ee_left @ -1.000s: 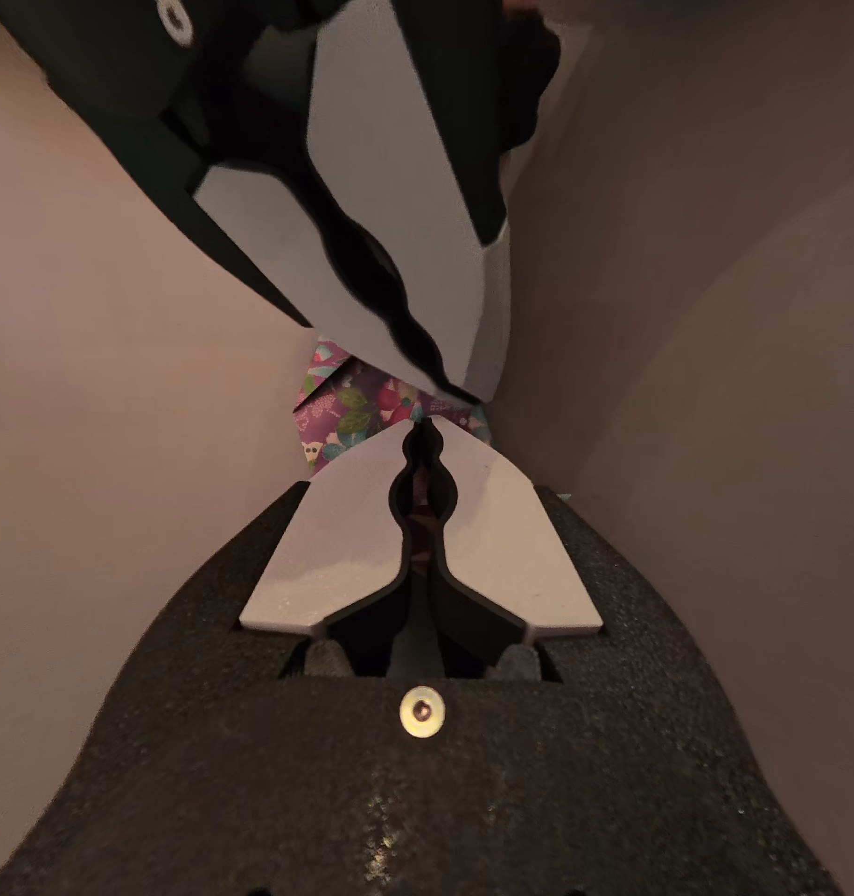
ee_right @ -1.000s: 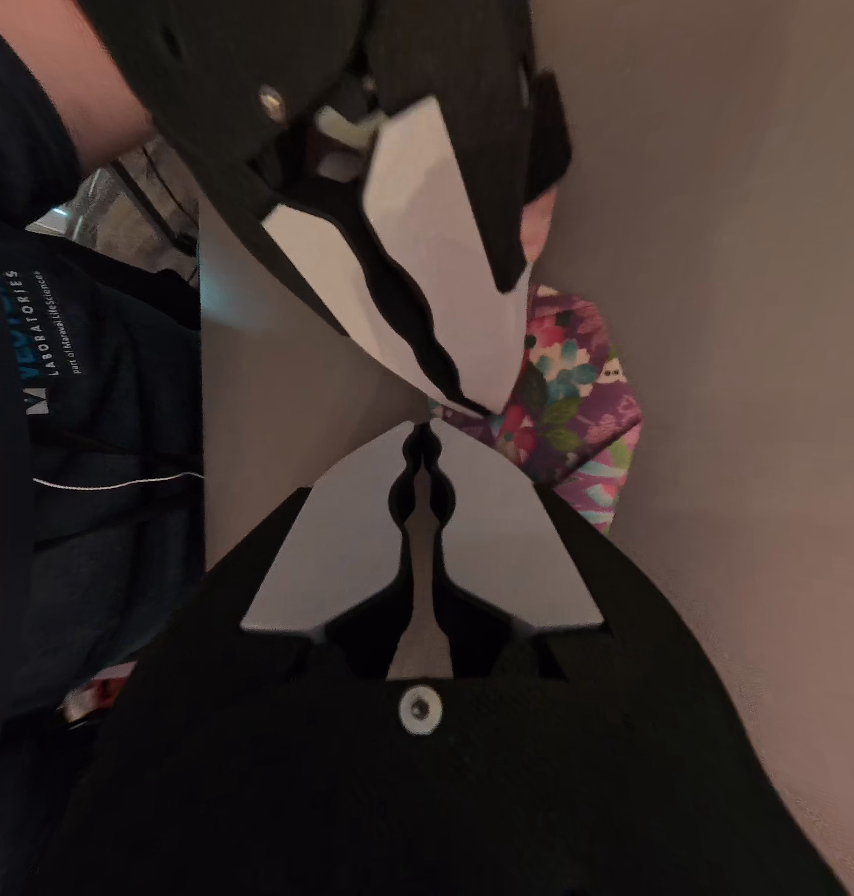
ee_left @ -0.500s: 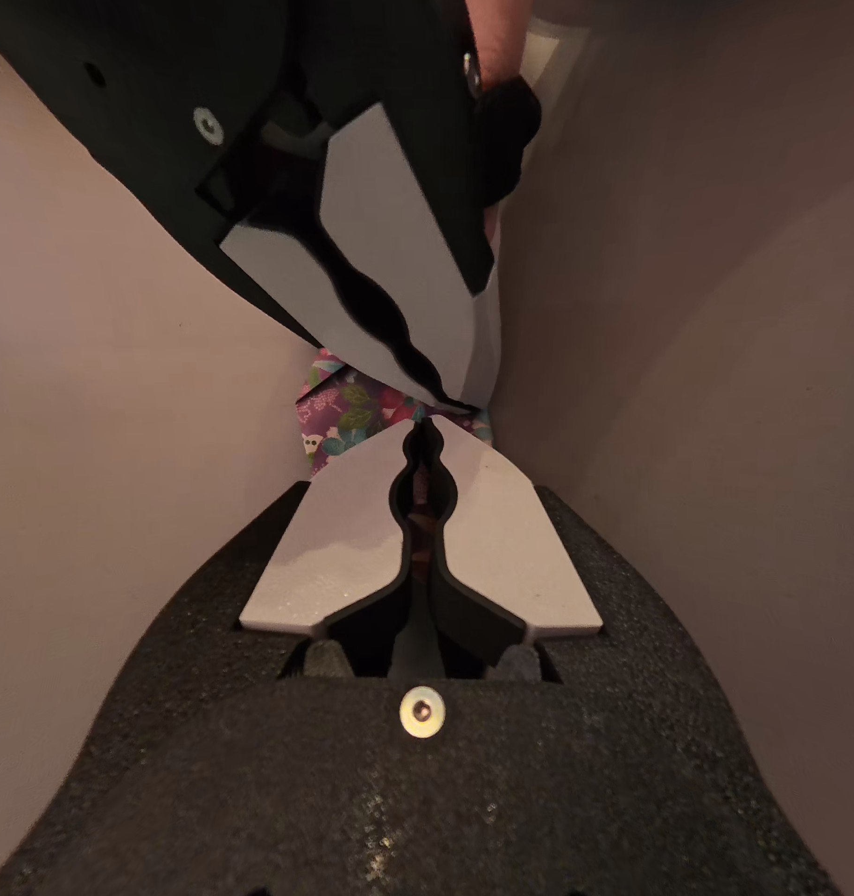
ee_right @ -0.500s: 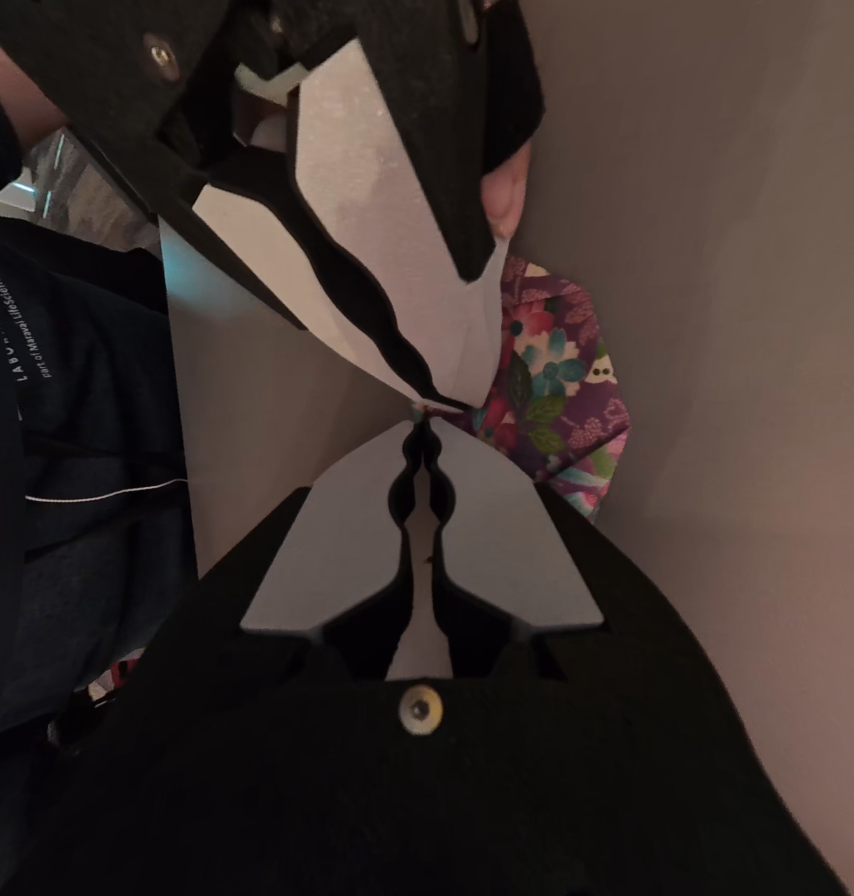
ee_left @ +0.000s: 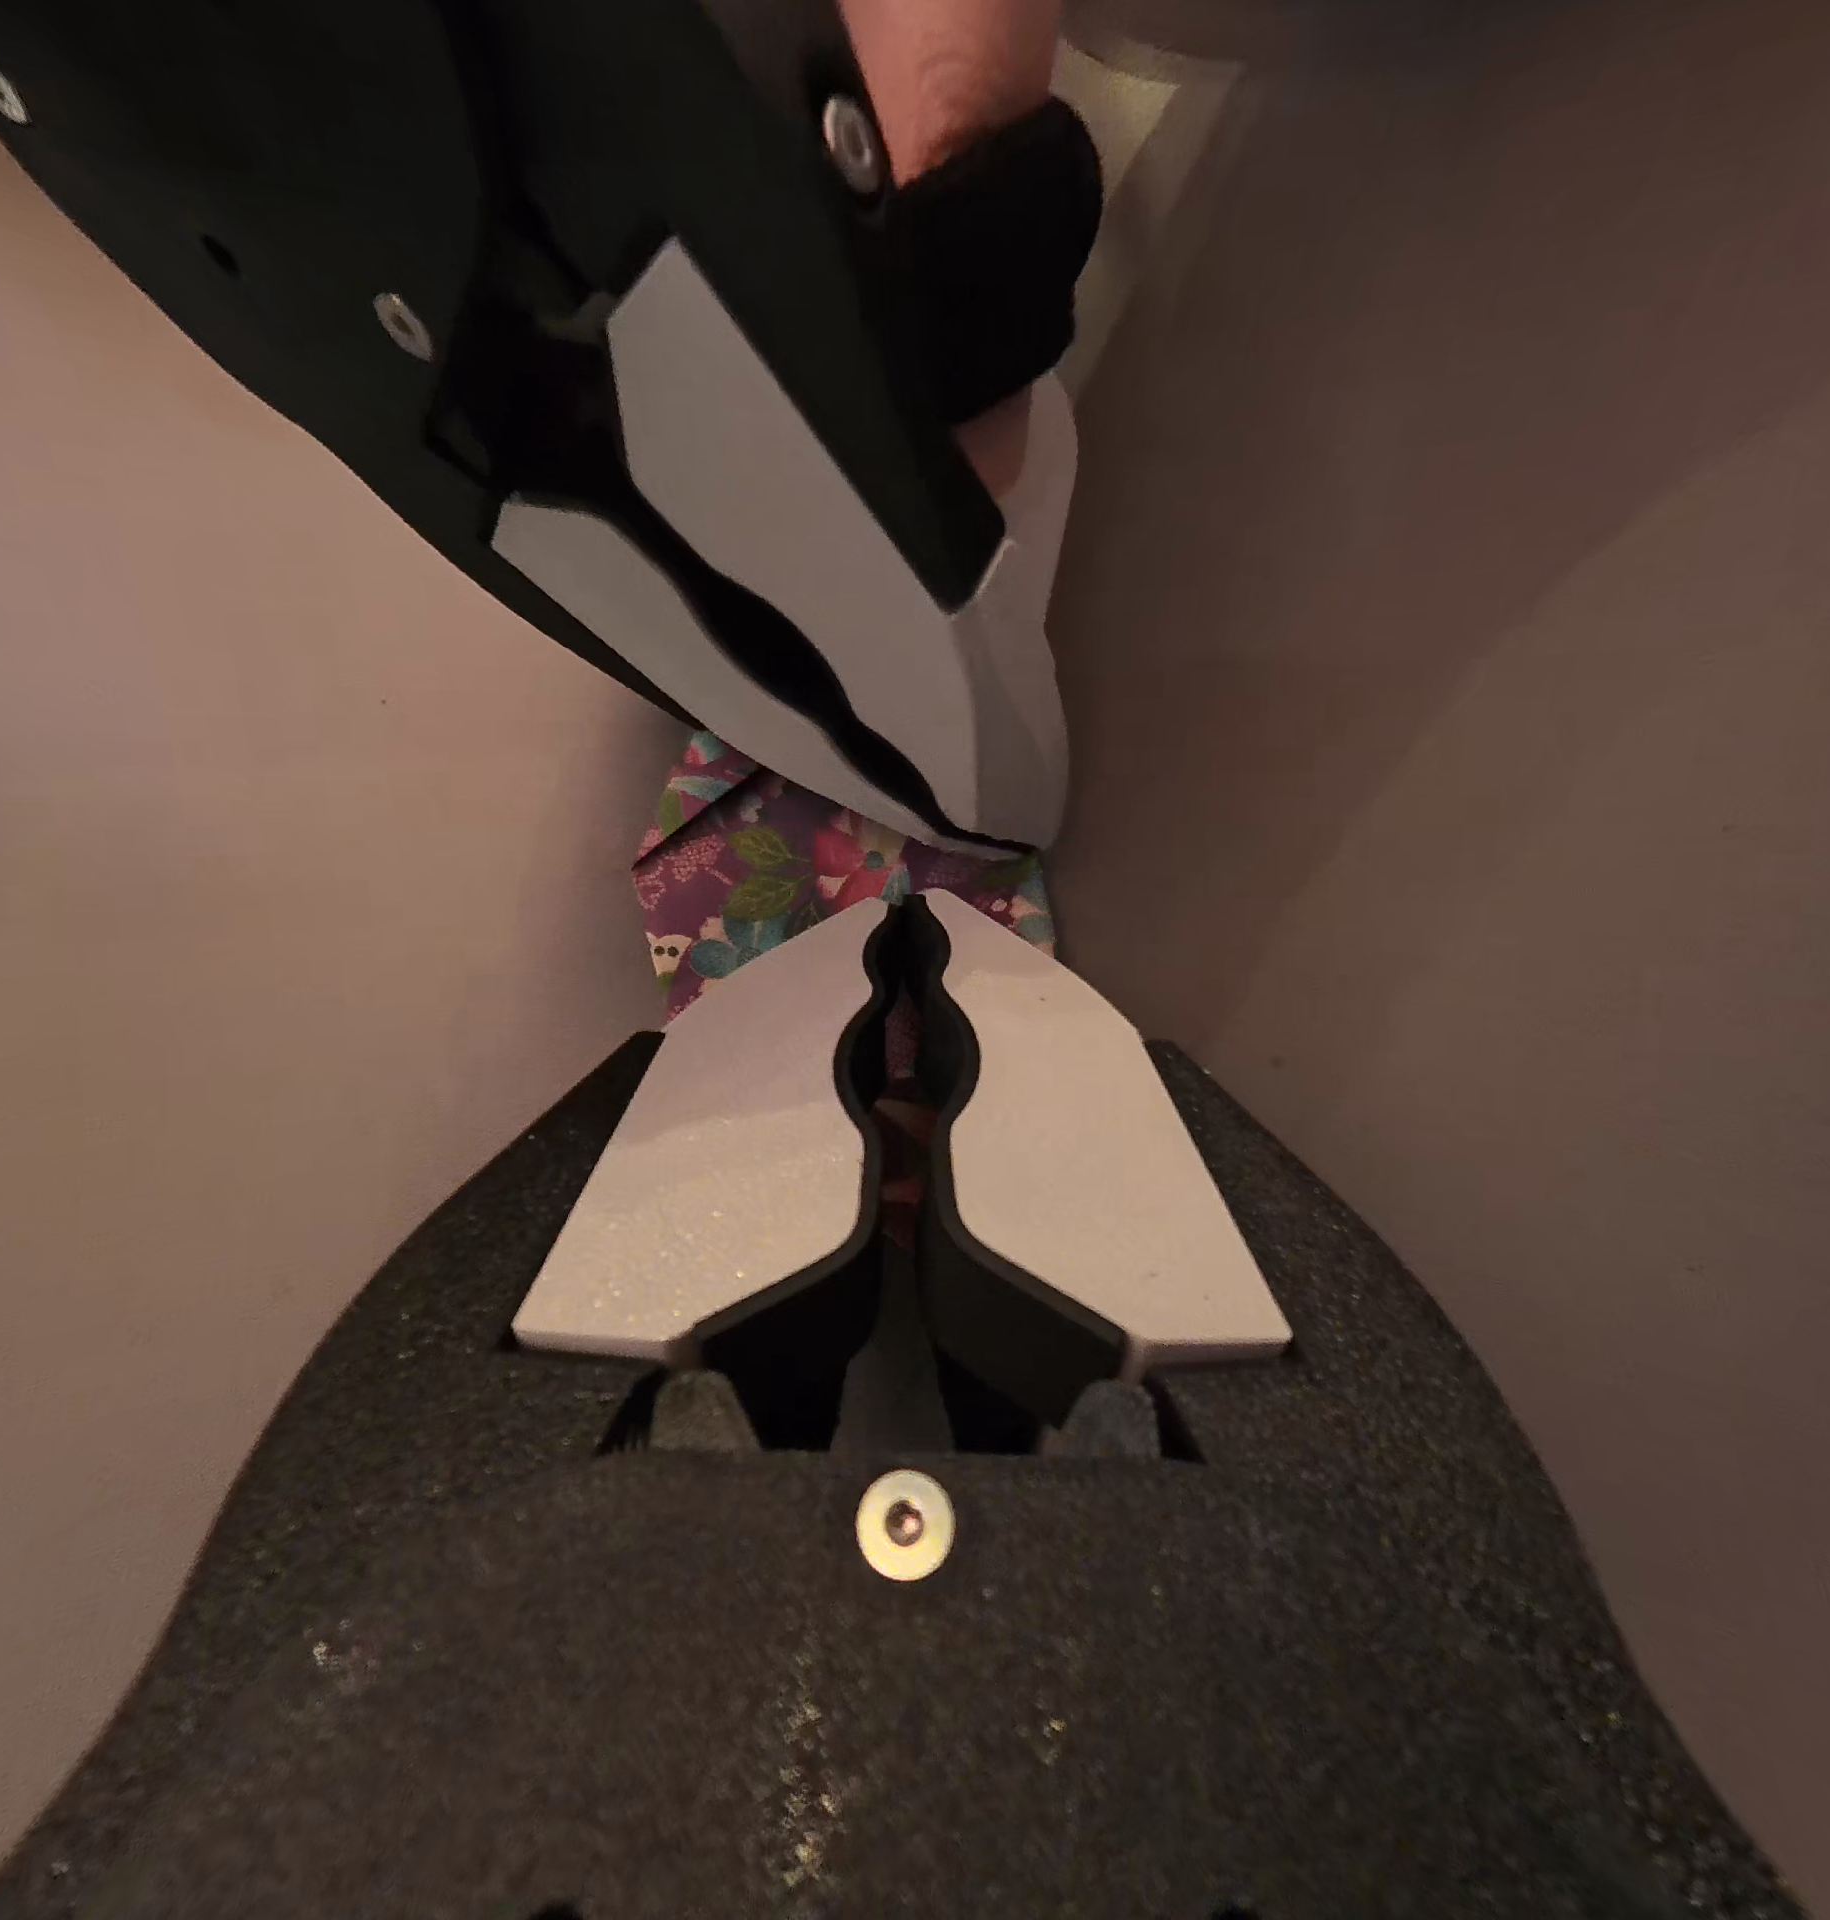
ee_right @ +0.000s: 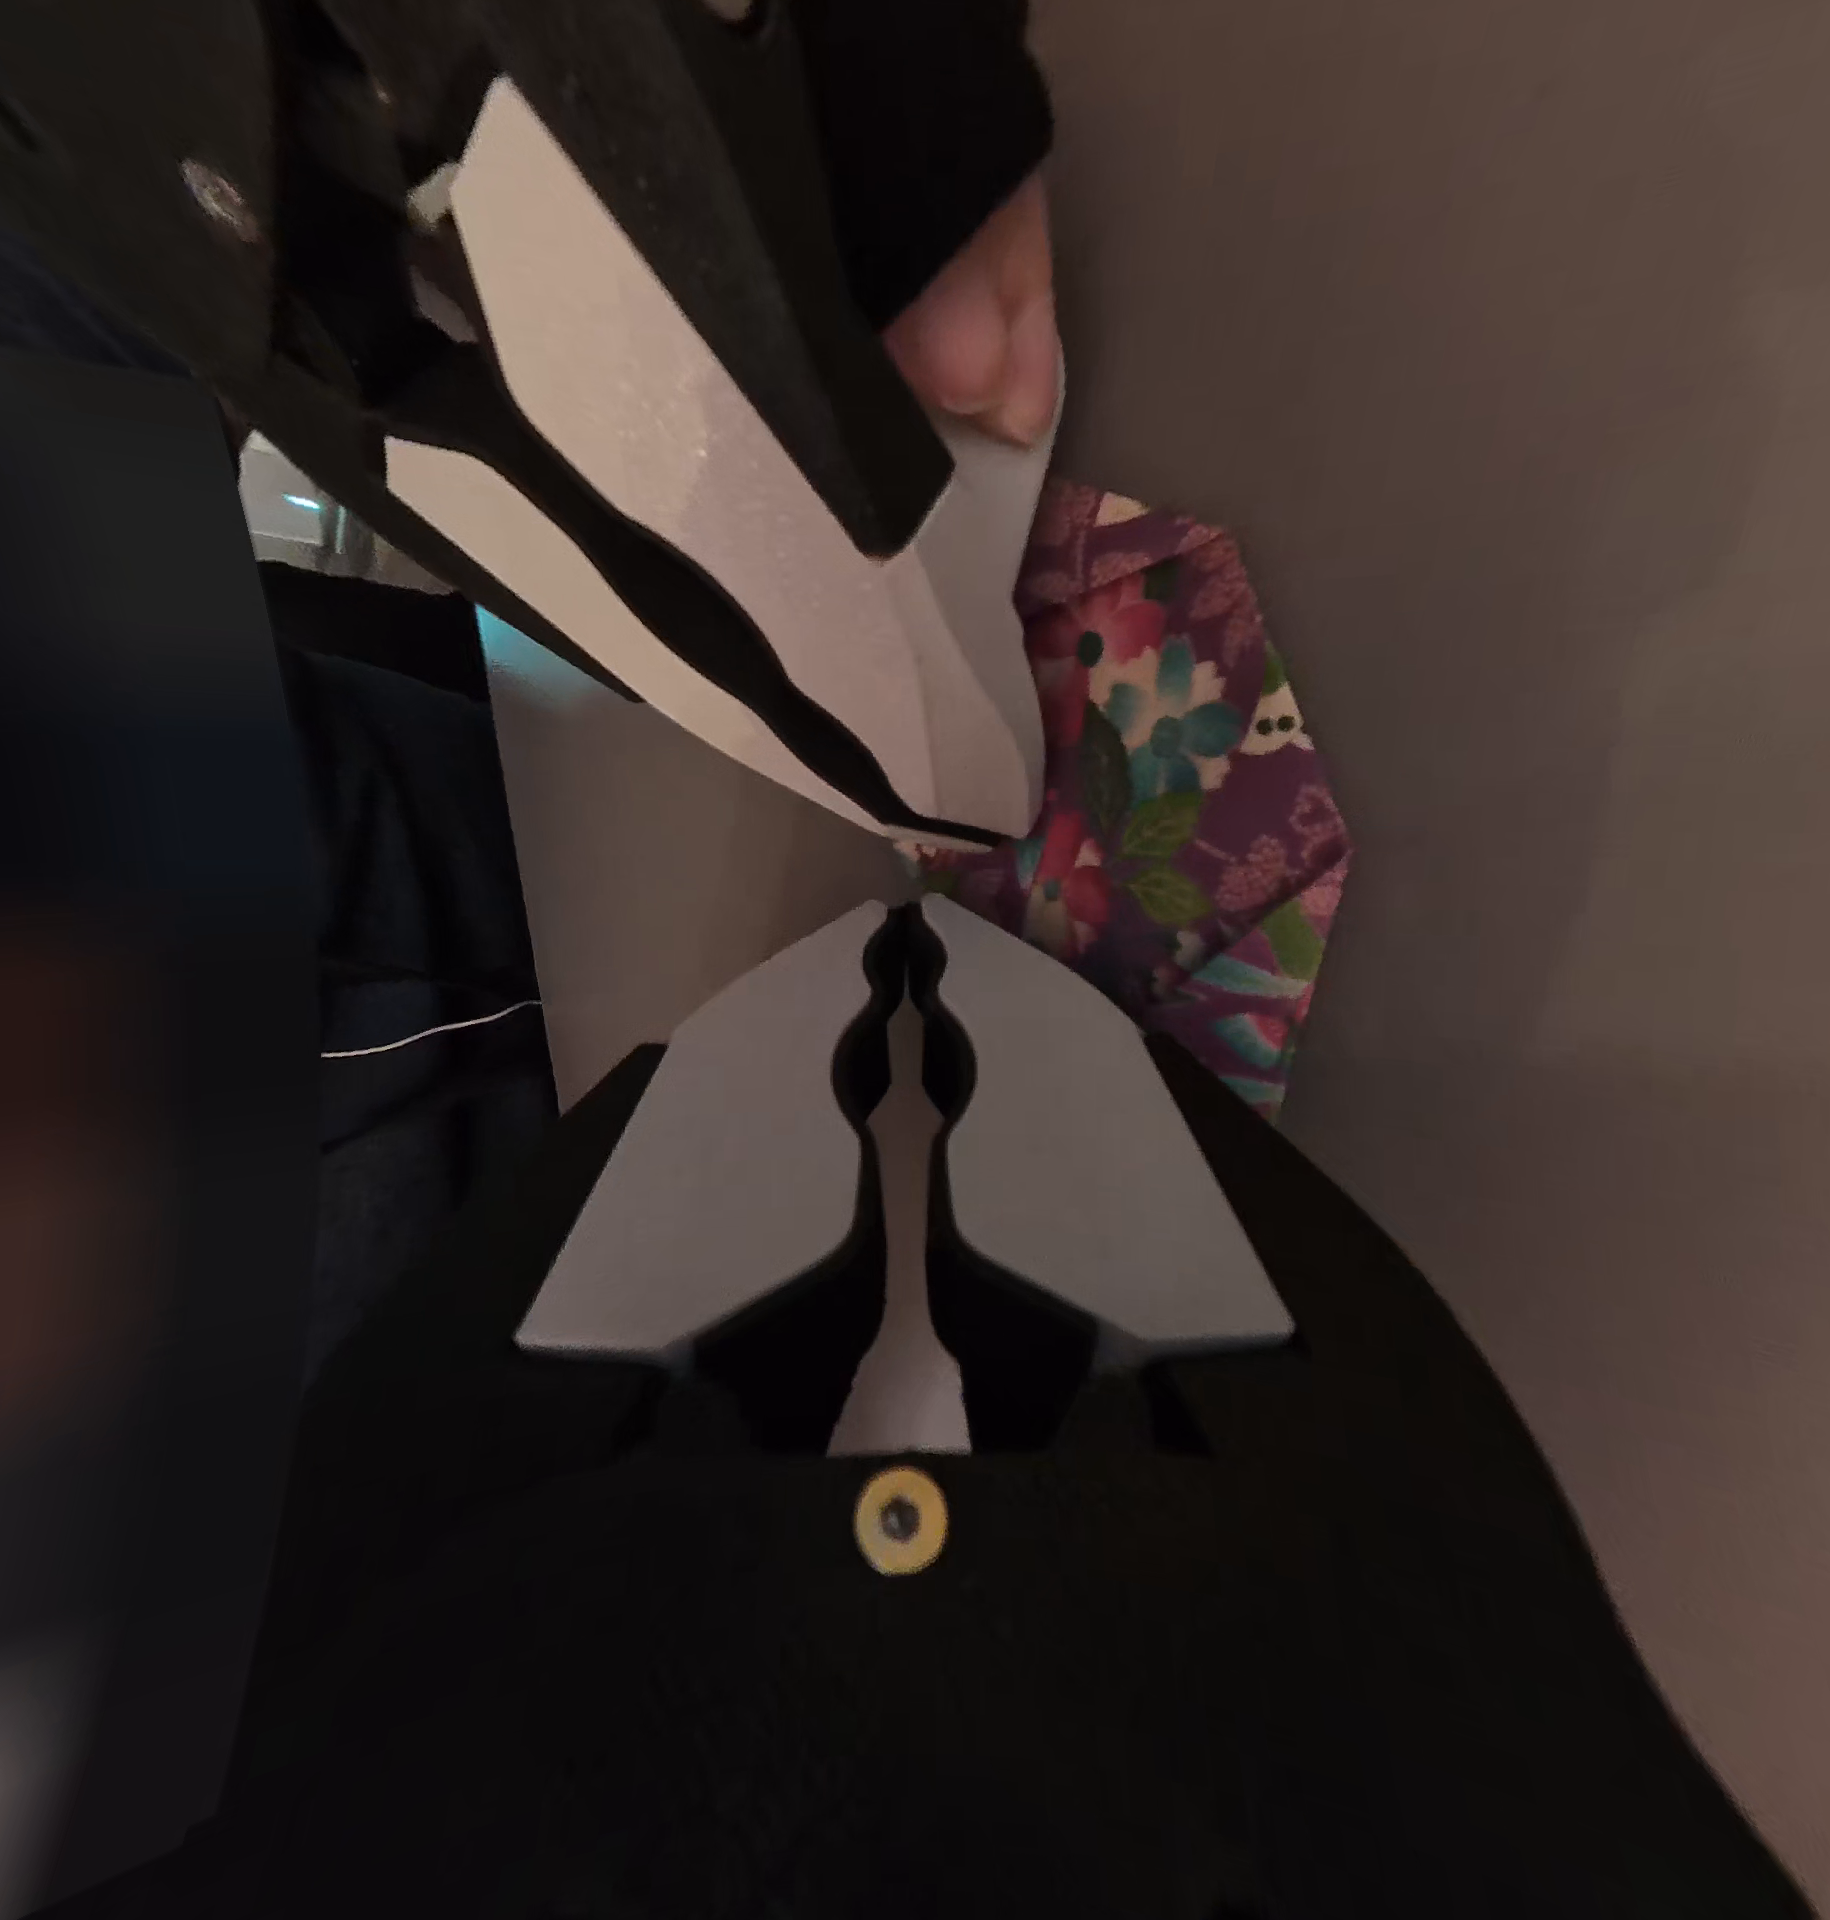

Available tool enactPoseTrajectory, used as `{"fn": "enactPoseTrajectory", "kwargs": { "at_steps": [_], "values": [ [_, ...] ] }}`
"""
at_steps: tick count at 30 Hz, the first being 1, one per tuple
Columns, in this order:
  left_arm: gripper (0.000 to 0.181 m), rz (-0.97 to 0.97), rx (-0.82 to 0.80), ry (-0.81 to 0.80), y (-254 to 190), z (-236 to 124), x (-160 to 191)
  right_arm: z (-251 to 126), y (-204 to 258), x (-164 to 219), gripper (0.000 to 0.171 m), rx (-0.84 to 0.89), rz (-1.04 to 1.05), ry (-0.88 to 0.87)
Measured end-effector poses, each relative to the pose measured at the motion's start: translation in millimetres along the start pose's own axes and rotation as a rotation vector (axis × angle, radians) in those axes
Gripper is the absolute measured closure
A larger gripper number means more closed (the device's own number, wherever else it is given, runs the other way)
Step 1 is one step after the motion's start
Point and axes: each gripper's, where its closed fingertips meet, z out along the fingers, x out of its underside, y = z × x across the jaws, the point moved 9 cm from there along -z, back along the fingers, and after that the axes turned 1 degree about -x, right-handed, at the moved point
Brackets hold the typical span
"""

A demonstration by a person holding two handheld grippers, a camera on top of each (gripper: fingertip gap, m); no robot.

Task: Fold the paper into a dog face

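The paper (ee_left: 765, 883) is a small folded piece, purple with a flower print, held just above the pale table (ee_left: 267, 831). My left gripper (ee_left: 911, 906) is shut on its near edge, and the print shows through the gap between my fingers. My right gripper (ee_left: 994, 844) comes in from the upper left, shut, with its tips on the paper's top edge. In the right wrist view the paper (ee_right: 1181, 810) hangs to the right of my shut right gripper (ee_right: 906, 909), which pinches only a small corner. The left gripper (ee_right: 978, 833) meets it tip to tip from above.
A bare finger (ee_right: 973, 343) of the person's hand rests on the left gripper's handle. The person's dark clothing (ee_right: 402, 831) fills the left of the right wrist view, past the table's edge (ee_right: 516, 831). The pale table surface (ee_right: 1513, 935) spreads to the right. The tips of both grippers are at nearly the same place.
Both grippers stay shut and tip to tip. The right gripper has swung rightward and closer in the left wrist view. The paper has turned slightly and shows more of its face in the right wrist view.
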Motion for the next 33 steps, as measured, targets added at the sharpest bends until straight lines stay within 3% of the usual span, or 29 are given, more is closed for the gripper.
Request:
{"fn": "enactPoseTrajectory", "kwargs": {
  "at_steps": [19, 25, 33],
  "values": [
    [0.181, 0.002, 0.009, -0.007, 1, 0, 0, -2, 2, 4, 0.169, 0.011, -0.024, 0.021],
    [0.181, 0.0, 0.013, -0.01, 1, 0, 1, -4, -6, 9, 0.169, -0.065, 0.092, -0.003],
    [0.181, -0.001, 0.015, -0.012, 1, 0, 1, -8, -6, 12, 0.169, -0.052, 0.096, 0.02]
  ]
}}
